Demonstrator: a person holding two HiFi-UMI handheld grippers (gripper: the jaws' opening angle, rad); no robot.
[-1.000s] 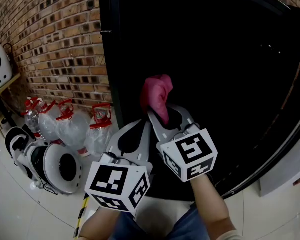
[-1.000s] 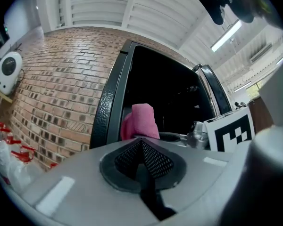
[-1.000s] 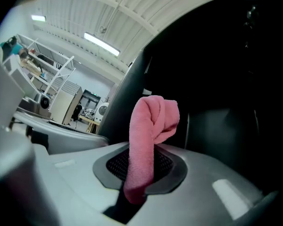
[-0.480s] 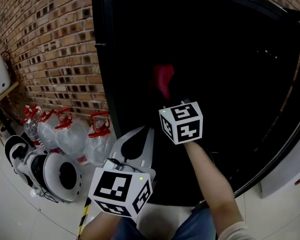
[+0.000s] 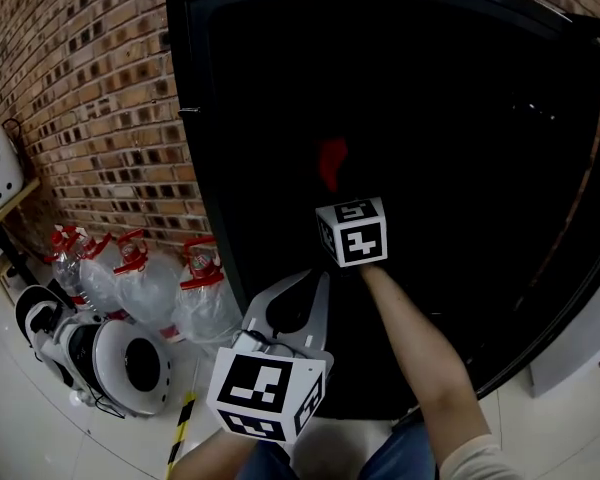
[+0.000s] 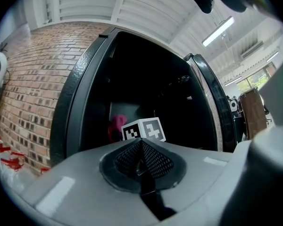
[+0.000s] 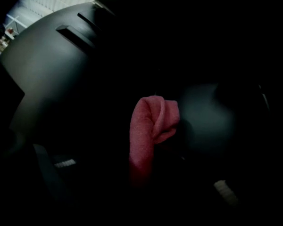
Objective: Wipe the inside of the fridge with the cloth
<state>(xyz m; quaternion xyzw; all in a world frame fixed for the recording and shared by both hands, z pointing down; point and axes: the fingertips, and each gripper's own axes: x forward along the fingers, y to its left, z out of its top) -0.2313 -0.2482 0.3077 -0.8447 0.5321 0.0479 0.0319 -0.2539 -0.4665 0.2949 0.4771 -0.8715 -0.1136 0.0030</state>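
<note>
**Right gripper (image 7: 146,171) deep in the fridge (image 5: 195,168), cloth (image 5: 331,162) in its jaws**

The right gripper is stretched in at arm's length, and its marker cube (image 5: 352,232) is the 1 bright thing in all that dark.

The fridge is by far the biggest thing here: a tall black cabinet whose opening is so dim that no shelf or back wall can be made out. Its door (image 5: 565,248) stands open on the right. A red-brick wall (image 5: 90,98) runs up to the cabinet's left side. At the foot of that wall, on the pale floor (image 5: 40,438), stands a cluster of clear water jugs (image 5: 145,278) with red caps; whether they hold anything I cannot tell. Just beside them sits a round white appliance (image 5: 120,360). Nearer the person, a short strip of yellow-and-black tape (image 5: 180,436) lies on the floor.

Inside the fridge there is only the cloth and the gripper that carries it. The cloth is pinkish red and bunched, and it stands up from between the right gripper's 2 jaws, which are clamped on its lower end. Whether it touches any inner surface I cannot tell.

The left gripper (image 6: 142,154) hangs outside, low in front of the opening and pointed at it. Its 2 jaws are pressed together with nothing between them.
</note>
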